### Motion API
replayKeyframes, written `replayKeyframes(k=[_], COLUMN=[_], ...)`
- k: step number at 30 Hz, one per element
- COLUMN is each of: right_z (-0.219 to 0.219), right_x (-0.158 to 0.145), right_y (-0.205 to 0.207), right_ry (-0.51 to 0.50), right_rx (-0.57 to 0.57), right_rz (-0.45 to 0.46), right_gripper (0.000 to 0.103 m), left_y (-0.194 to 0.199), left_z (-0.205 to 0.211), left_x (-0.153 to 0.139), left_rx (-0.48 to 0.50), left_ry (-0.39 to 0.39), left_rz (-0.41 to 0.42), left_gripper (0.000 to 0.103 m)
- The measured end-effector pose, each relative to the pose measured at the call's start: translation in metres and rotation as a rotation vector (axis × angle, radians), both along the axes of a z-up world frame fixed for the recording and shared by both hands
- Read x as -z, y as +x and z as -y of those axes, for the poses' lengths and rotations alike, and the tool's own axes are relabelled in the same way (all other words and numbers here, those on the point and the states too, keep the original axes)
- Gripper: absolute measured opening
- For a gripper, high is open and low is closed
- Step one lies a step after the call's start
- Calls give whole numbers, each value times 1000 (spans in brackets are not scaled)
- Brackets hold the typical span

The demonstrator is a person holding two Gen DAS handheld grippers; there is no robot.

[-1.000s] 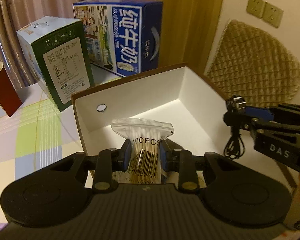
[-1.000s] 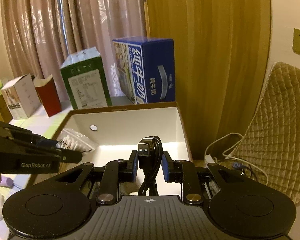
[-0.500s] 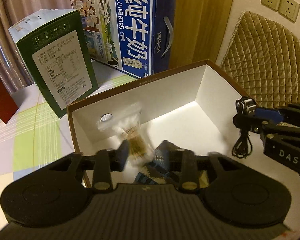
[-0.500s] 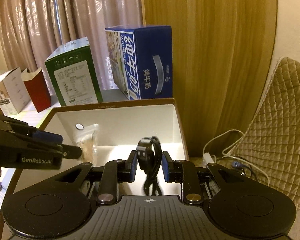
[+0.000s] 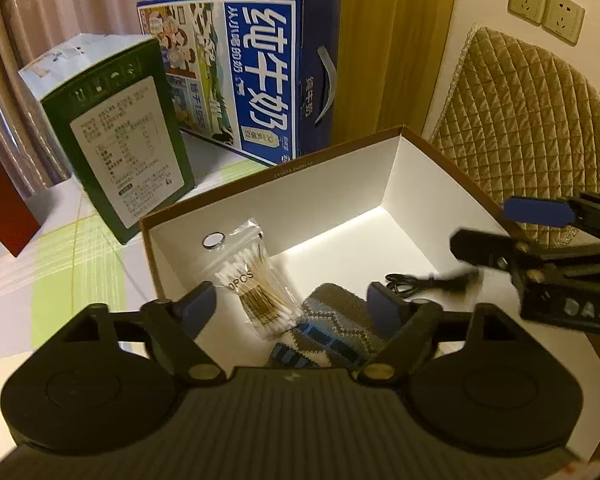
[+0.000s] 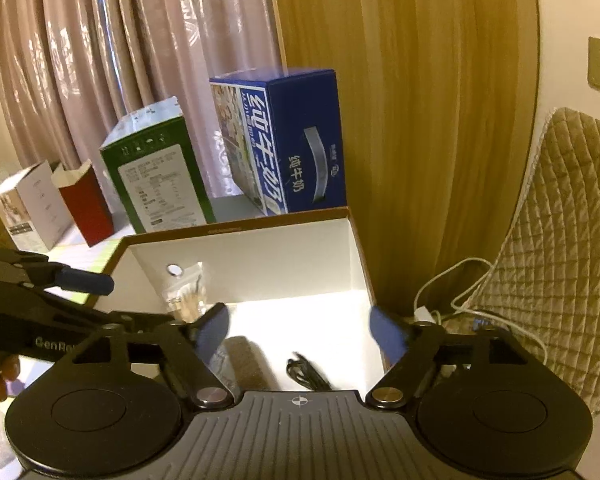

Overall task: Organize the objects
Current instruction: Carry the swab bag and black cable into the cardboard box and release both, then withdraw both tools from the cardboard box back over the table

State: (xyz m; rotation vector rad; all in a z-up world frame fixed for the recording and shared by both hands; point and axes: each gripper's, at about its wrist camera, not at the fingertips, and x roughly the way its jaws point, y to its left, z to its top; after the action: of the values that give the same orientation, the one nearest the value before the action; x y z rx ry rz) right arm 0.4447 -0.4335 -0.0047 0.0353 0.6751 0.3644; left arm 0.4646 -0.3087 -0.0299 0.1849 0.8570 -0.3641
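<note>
While both grippers tilt down over the box point(image 5: 332, 196), their jaws are opening with nothing between them. Left gripper point(image 5: 290, 306) hangs above the swab bag point(image 5: 256, 280); at three o'clock, the right gripper point(image 6: 300, 326) hangs above the cable point(image 6: 306, 374).

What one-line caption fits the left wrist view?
Left gripper, jaws opening, above the white box holding a cotton swab bag, knit sock and black cable.

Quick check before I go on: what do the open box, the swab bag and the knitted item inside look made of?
Open box: likely cardboard, brown edges, smooth matte white inside. Swab bag: clear glossy plastic, swabs visible through it, sticks possibly wood or paper. Knitted item: soft yarn, visible stitch pattern; fibre unclear.
</note>
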Motion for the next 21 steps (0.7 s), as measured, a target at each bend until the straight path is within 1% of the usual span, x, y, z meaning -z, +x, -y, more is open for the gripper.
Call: replayKeyframes(k=[2,3,5,7,9,12,21], right_z=[3,5,9,13,17,22,31], right_x=[-3,-4,-6,-8,-10,-15,-29], right_y=[-9,-13,-23,-32,-41,-52,-87], right_ry=[17,22,38,50,66,89,131], right_rx=[3,8,15,27,45,63,109], right_rz=[-7,-10,-15,-21,-27,-39,-57], right_gripper=[87,91,93,98,101,101,101], left_y=[-5,-7,-14,-21,-29,-42,-89], left_z=[-4,-5,-9,-12,-15,-20,-33], left_x=[-4,-6,-10,-13,-16,-23,-48], left_rx=[2,3,7,3,3,-2,-19], left_ry=[-5,-9,-21,-25,-37,-49,-107], left_rz=[4,6,14,18,21,26,64], left_gripper=[87,87,90,91,93,94,101])
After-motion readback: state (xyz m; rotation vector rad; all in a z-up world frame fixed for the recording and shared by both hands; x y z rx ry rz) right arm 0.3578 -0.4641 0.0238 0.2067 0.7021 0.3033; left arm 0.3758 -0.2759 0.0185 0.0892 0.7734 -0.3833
